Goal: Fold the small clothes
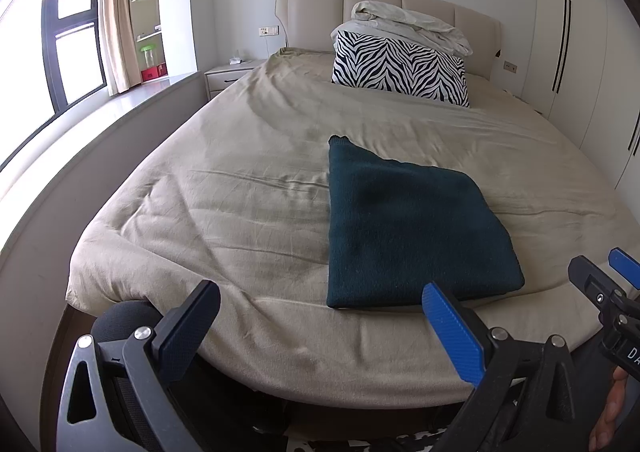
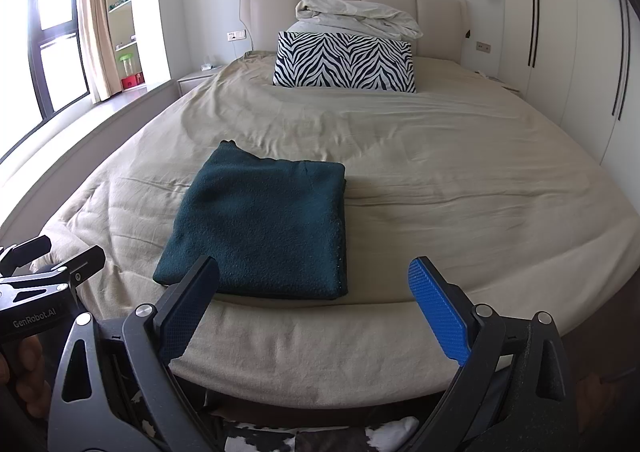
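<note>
A dark teal knit garment lies folded into a flat rectangle on the beige bed sheet, near the foot edge; it also shows in the right wrist view. My left gripper is open and empty, held off the foot of the bed, left of the garment's near edge. My right gripper is open and empty, just in front of the garment's near edge. The right gripper's tip shows in the left wrist view, and the left gripper shows in the right wrist view.
A zebra-print pillow and a crumpled white duvet lie at the padded headboard. A nightstand and window ledge run along the left. White wardrobes stand at the right.
</note>
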